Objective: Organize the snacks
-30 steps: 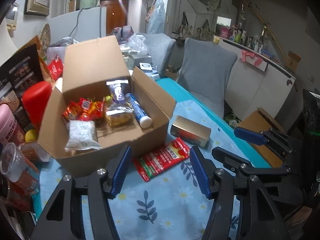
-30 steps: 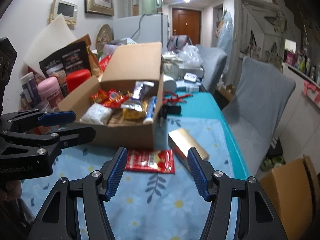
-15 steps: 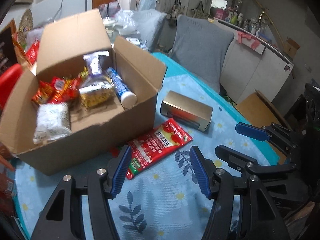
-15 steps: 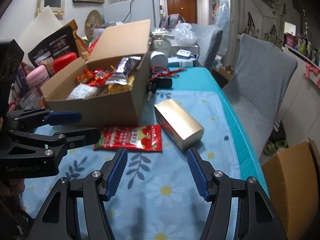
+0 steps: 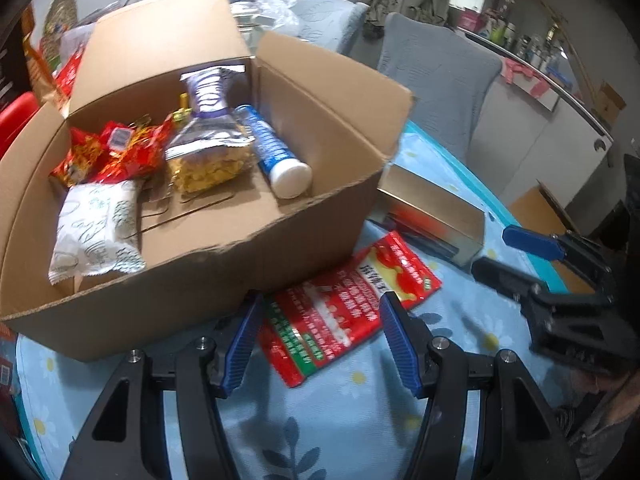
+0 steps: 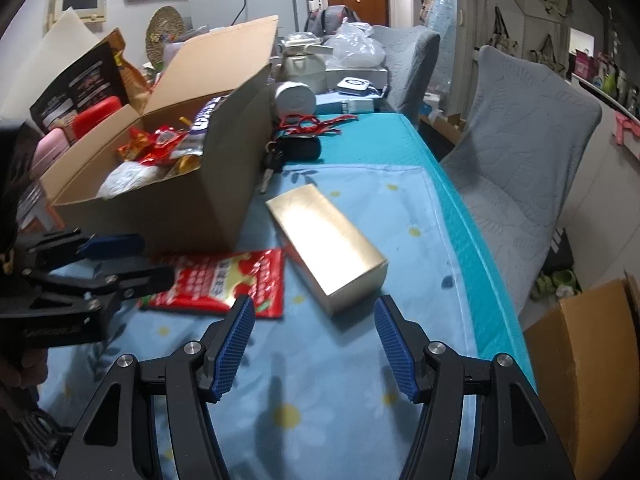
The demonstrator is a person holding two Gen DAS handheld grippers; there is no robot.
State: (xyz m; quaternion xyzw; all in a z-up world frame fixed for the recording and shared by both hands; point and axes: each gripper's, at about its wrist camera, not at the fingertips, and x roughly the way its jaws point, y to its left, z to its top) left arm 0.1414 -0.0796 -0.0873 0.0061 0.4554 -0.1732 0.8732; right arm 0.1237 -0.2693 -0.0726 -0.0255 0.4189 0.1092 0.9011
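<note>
I find my left hand-held gripper with its jaws apart and nothing between the pads, poised above the red snack packet; that packet lies flat on the floral-clothed surface, one end just beside the front wall of the cardboard box; my right hand-held gripper likewise stands apart and empty, aimed toward the gold box, which lies on the surface just right of the cardboard box and close to the red packet; the cardboard box is open, its flaps raised; inside I note a white packet, red wrappers, a clear bag of yellow snacks and a blue-and-white tube; keys lie behind the gold box.
</note>
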